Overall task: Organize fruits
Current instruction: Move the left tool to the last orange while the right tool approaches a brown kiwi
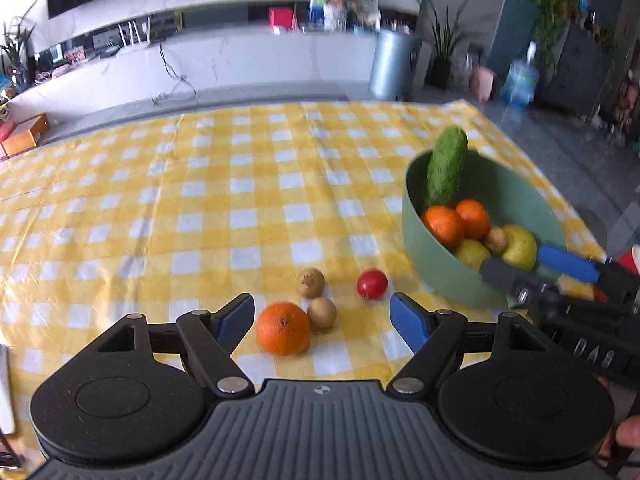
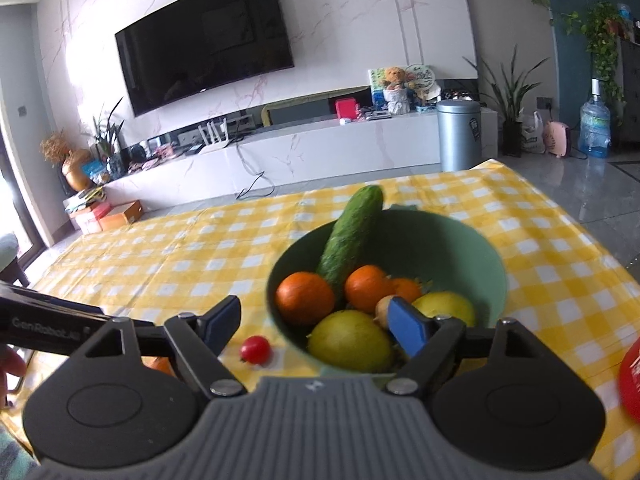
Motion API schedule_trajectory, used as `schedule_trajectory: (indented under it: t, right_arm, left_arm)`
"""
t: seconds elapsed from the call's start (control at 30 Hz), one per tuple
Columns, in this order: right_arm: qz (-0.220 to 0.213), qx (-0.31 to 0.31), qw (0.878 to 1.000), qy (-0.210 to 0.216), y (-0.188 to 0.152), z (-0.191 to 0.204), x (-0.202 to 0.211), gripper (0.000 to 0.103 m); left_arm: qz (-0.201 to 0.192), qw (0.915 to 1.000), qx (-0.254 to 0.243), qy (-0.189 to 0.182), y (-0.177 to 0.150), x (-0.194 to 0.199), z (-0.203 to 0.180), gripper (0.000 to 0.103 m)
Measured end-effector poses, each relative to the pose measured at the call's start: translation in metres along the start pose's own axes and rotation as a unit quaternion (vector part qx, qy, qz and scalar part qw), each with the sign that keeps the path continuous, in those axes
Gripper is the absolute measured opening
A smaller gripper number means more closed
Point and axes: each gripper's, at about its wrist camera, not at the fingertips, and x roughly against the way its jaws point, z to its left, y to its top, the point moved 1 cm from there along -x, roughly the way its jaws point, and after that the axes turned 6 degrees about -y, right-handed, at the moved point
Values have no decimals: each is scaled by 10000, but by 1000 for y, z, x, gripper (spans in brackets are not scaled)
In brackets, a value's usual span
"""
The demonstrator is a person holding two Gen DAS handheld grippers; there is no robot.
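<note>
A green bowl point(image 1: 436, 276) stands on the yellow checked cloth at right, holding a cucumber point(image 1: 447, 170), oranges point(image 1: 443, 224), yellow fruits point(image 1: 520, 246) and a small brown fruit. On the cloth lie an orange point(image 1: 283, 329), two brown kiwis point(image 1: 310, 282), point(image 1: 322, 312) and a red tomato point(image 1: 372, 284). My left gripper point(image 1: 322, 318) is open, just above and around the orange and near kiwi. My right gripper point(image 2: 314, 322) is open and empty over the bowl's point(image 2: 486, 264) near rim, with its right finger above the fruits; it also shows in the left wrist view point(image 1: 540, 266).
The tomato point(image 2: 256, 349) lies just left of the bowl in the right wrist view. A red object point(image 2: 630, 376) sits at the table's right edge. The checked tablecloth point(image 1: 200, 200) stretches far to the left and back. A TV cabinet and a bin stand beyond.
</note>
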Motion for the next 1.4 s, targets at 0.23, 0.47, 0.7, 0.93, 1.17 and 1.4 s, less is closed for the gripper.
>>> schedule_trajectory:
  t: [0.23,0.47,0.7,0.93,1.17,1.4]
  right_arm:
    - [49,768,9970,14,-13,32,-3,78]
    - [273,877,9958,44,-16,43,-18,78]
    - [260,1078,9938,-116,-17,56,-28,72]
    - [146,1186,9926,-203,-16,62,-30,61]
    - [-144,1318,9910,-199,-12,68,-26,38]
    - [135,1616,9867,52,-18,80,-38,38]
  left_arm:
    - [-166,9994,288,-97,-6,0,18,90]
    - [-49,9994,292,-169,-8,-8,29,85]
    - [154,9979,495,-389,-14,-23,42,79]
    - [228,9954,763,-533,-17,-32,59,62]
    - [201,9941,880,-596,-19,-35,67,51]
    - [236,9927,1017,-596,-21,-41,75,44]
